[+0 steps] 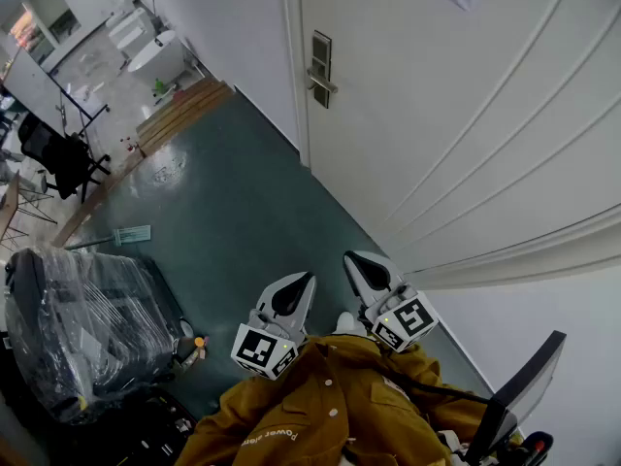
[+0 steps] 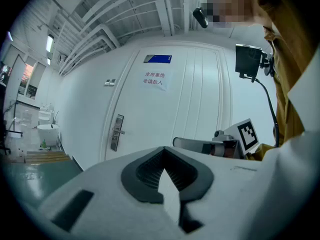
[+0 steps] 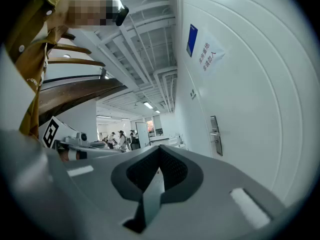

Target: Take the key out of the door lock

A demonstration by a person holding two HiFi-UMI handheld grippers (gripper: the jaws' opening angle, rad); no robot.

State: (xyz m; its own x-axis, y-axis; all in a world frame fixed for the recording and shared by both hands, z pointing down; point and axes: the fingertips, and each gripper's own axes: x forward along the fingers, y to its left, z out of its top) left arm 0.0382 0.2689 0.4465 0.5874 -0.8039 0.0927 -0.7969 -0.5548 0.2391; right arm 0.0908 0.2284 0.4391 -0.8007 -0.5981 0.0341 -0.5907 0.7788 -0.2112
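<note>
The white door [image 1: 456,124] fills the right of the head view, and its metal lock plate with a lever handle [image 1: 320,69] is near the top. The same lock plate [image 2: 117,132] appears far off in the left gripper view, and the lock plate [image 3: 215,135] shows in the right gripper view too. The key is too small to make out in any view. My left gripper [image 1: 294,287] and right gripper [image 1: 363,267] are held low near my mustard jacket, well short of the door. The left gripper [image 2: 165,171] and the right gripper [image 3: 159,166] are both shut with nothing between the jaws.
A plastic-wrapped chair [image 1: 82,328] stands at the lower left on the teal floor [image 1: 233,212]. Wooden boards [image 1: 179,110] lie by the wall left of the door. A black office chair [image 1: 58,158] is at the far left. A dark screen on a stand [image 1: 524,391] is at my right.
</note>
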